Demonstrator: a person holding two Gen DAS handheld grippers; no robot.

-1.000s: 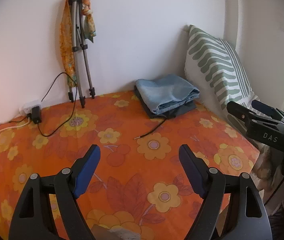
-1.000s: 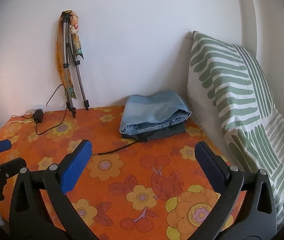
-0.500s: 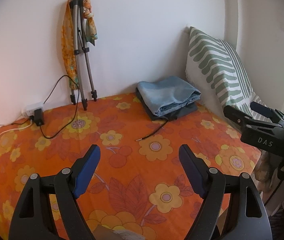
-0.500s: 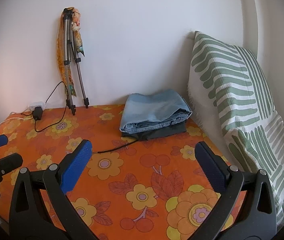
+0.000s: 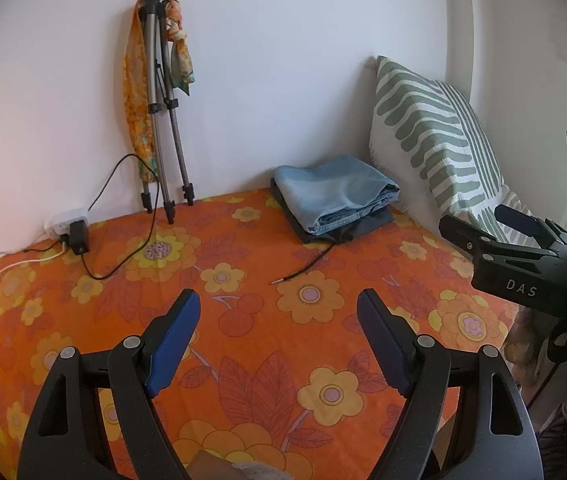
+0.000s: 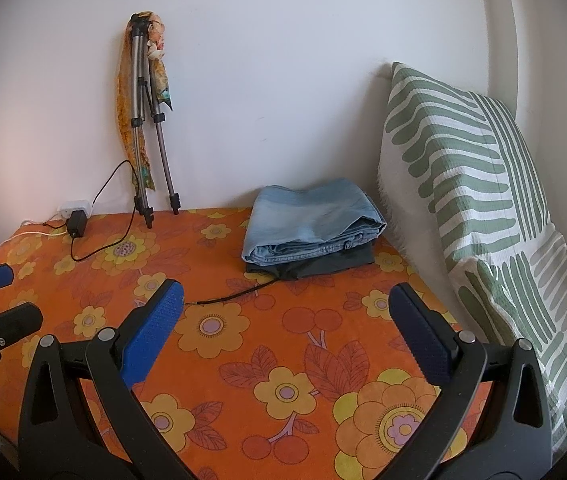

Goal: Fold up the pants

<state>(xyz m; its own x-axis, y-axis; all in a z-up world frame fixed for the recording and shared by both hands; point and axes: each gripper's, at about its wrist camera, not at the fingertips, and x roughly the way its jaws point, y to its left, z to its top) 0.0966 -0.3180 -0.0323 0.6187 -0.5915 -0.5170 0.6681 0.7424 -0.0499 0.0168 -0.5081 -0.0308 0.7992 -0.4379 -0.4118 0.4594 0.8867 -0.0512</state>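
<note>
Folded pants (image 6: pixel 312 224) lie stacked just beside the pillow (image 6: pixel 479 184). Left gripper (image 5: pixel 277 338) and right gripper (image 6: pixel 283 328) both gape, empty, well short of it. Folding appears complete.

Folded pants (image 6: pixel 313 222) on bedspread (image 6: pixel 283 344) — pillow (image 6: pixel 475 184) right; tripod (image 6: pixel 149 128) left.

Your left gripper (image 5: pixel 277 312) hangs above the near part of the bed, tilted downward toward it, its blue-padded fingers spread wide with nothing between them. Your right gripper (image 6: pixel 285 306) hangs beside it toward the bed's right edge, tilted down as well, fingers equally wide apart and holding nothing. Neither gripper touches the bed.
</note>
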